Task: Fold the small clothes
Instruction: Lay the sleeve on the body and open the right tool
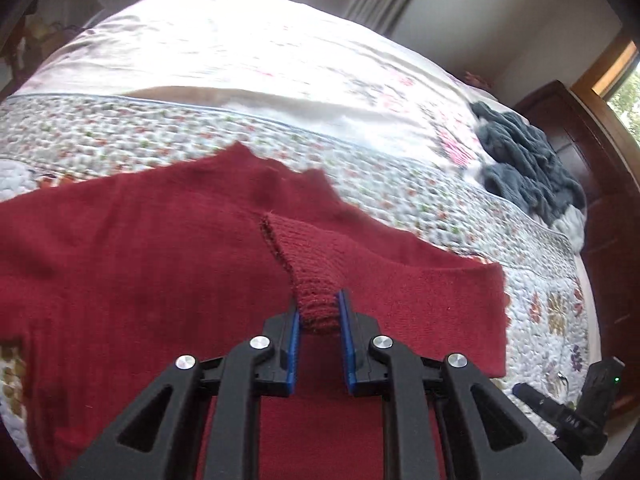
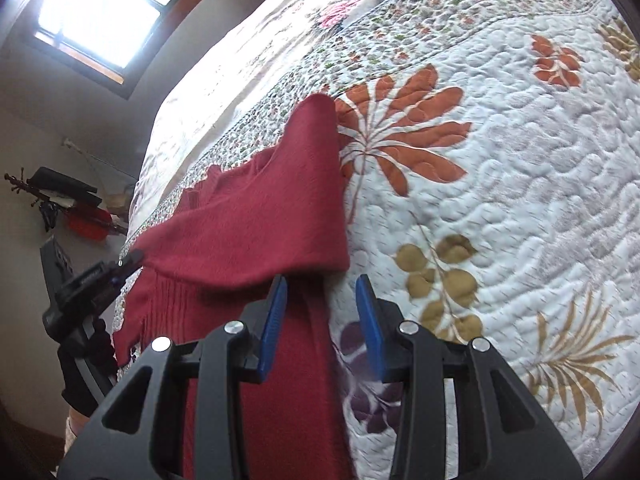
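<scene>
A dark red knit garment (image 1: 140,248) lies spread on the quilted bed (image 1: 360,152). My left gripper (image 1: 319,300) is shut on a ribbed fold of it, lifted a little off the rest of the cloth. In the right wrist view the same red garment (image 2: 256,224) lies to the left on the floral quilt (image 2: 500,160), one part folded over. My right gripper (image 2: 322,284) is open just above the garment's right edge, with cloth under its left finger and nothing pinched. The left gripper's tip (image 2: 128,258) shows at the garment's far left side.
A rumpled grey-blue cloth (image 1: 532,168) lies on the bed's far right, next to a dark wooden cabinet (image 1: 592,184). The right gripper (image 1: 568,412) shows at the bottom right of the left wrist view. A bright window (image 2: 100,12) and a cluttered side shelf (image 2: 64,200) are left of the bed.
</scene>
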`<move>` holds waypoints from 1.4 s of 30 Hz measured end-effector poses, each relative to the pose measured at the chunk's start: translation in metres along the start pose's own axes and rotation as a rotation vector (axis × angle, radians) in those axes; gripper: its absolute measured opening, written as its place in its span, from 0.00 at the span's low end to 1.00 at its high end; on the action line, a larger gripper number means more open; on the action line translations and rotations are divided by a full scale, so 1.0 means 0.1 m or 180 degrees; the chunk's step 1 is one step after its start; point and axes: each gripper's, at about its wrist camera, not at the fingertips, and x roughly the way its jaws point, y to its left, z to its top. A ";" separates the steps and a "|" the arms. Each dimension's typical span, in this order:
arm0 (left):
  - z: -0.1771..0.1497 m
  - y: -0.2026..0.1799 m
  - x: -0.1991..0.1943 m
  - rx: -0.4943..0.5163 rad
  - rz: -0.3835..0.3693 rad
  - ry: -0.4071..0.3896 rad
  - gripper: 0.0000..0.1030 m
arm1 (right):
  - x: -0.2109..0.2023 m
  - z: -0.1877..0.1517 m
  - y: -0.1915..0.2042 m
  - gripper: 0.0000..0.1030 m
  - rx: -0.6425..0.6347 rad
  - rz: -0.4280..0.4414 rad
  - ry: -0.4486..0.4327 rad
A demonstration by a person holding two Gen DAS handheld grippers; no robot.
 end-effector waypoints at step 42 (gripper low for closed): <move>-0.26 0.67 0.51 0.0035 0.0242 0.0428 0.28 | 1.25 0.00 0.83 0.25 -0.0509 -0.0619 0.0777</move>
